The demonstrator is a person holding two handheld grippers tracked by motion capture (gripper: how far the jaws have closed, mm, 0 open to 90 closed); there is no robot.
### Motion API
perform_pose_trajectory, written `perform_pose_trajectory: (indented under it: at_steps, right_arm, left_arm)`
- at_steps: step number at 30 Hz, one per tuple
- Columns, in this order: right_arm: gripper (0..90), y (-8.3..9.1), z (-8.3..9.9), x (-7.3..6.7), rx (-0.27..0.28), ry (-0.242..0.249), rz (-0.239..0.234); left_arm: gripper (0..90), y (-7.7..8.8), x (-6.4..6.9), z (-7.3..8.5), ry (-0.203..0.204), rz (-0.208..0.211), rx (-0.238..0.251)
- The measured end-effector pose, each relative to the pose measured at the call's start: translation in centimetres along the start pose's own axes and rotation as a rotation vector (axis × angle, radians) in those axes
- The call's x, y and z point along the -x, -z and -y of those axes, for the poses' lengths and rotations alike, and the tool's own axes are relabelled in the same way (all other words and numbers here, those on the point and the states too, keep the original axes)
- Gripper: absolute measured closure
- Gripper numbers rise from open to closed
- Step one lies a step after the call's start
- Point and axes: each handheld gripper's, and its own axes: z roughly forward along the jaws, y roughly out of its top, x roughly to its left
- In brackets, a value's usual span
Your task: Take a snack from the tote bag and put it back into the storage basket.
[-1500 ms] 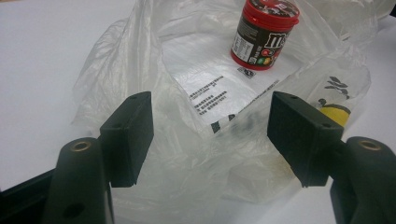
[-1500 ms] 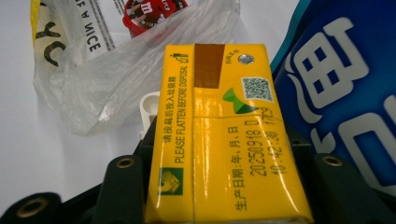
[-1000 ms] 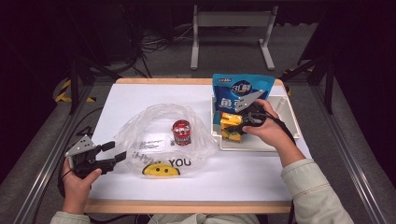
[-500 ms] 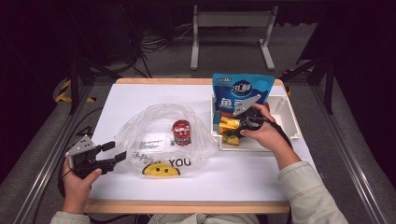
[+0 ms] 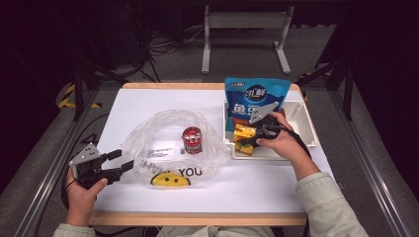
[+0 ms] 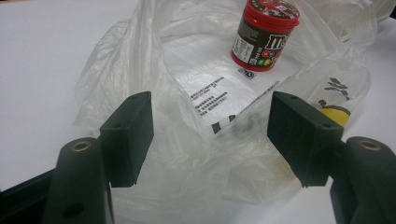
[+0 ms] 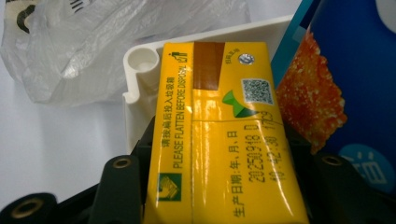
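Note:
A yellow drink carton [image 7: 219, 140] sits between the jaws of my right gripper [image 7: 224, 163], which is shut on it. In the high view the carton [image 5: 242, 132] and the right gripper [image 5: 245, 139] are at the left end of a white bin [image 5: 306, 129]. A blue snack bag [image 5: 257, 95] stands upright in the bin behind them. My left gripper [image 5: 122, 161] rests open at the left edge of a clear plastic bag [image 5: 158, 148]. A red-lidded candy can [image 5: 192, 139] stands upright inside the bag. In the left gripper view, bag film [image 6: 196, 158] lies between the open jaws of the left gripper [image 6: 212, 135], untouched.
The white table [image 5: 148, 101] has bare room at the back left and along the front right. The bag carries a yellow smiley and "YOU" print [image 5: 170, 177] near the front edge. A metal stand [image 5: 244, 29] is on the floor beyond the table.
My right hand has shifted slightly left with the carton, staying at the bin. The left gripper, the bag and the can have not moved.

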Motion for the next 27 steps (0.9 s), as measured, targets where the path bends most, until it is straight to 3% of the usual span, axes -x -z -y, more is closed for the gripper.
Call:
perform_pose_trajectory:
  at_steps: [8,19,27]
  right_arm:
    - [48.1,0.2,0.5,-0.2,0.016,-0.007,0.006]
    - [41.3,0.9,0.3,-0.6,0.025,0.009,0.056]
    - [36.3,2.2,-0.1,-1.2,0.07,0.013,0.08]
  left_arm:
    - [32.1,-0.1,0.1,0.0,0.0,0.003,-0.003]
    - [31.9,-0.1,0.0,-0.1,0.0,0.002,-0.005]
    - [32.0,-0.2,0.1,-0.1,-0.001,0.004,-0.006]
